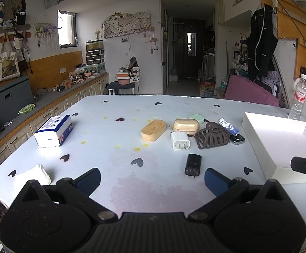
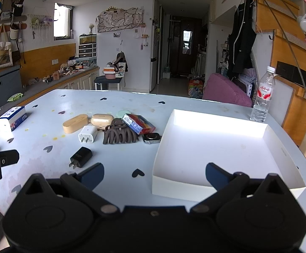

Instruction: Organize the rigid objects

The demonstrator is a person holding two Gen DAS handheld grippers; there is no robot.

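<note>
A cluster of small objects lies mid-table: a wooden oval case (image 1: 153, 130) (image 2: 76, 123), a beige earbud case (image 1: 186, 124) (image 2: 102, 119), a white charger (image 1: 180, 140) (image 2: 87, 137), a black charger (image 1: 193, 165) (image 2: 80, 157), a brown hair claw (image 1: 211, 136) (image 2: 119, 133), a blue-red card box (image 1: 229, 126) (image 2: 138, 123), a watch face (image 1: 237, 140) (image 2: 151, 137) and a green disc (image 1: 196, 117) (image 2: 123, 113). An empty white tray (image 1: 256, 136) (image 2: 195, 154) sits to the right. My left gripper (image 1: 151, 179) is open near the black charger. My right gripper (image 2: 155, 174) is open over the tray's near-left corner.
A tissue pack (image 1: 54, 130) (image 2: 11, 121) lies at the left of the table, a crumpled tissue (image 1: 34, 176) at the front left. A water bottle (image 1: 299, 97) (image 2: 263, 94) stands behind the tray. A purple chair (image 2: 226, 92) is beyond the far edge.
</note>
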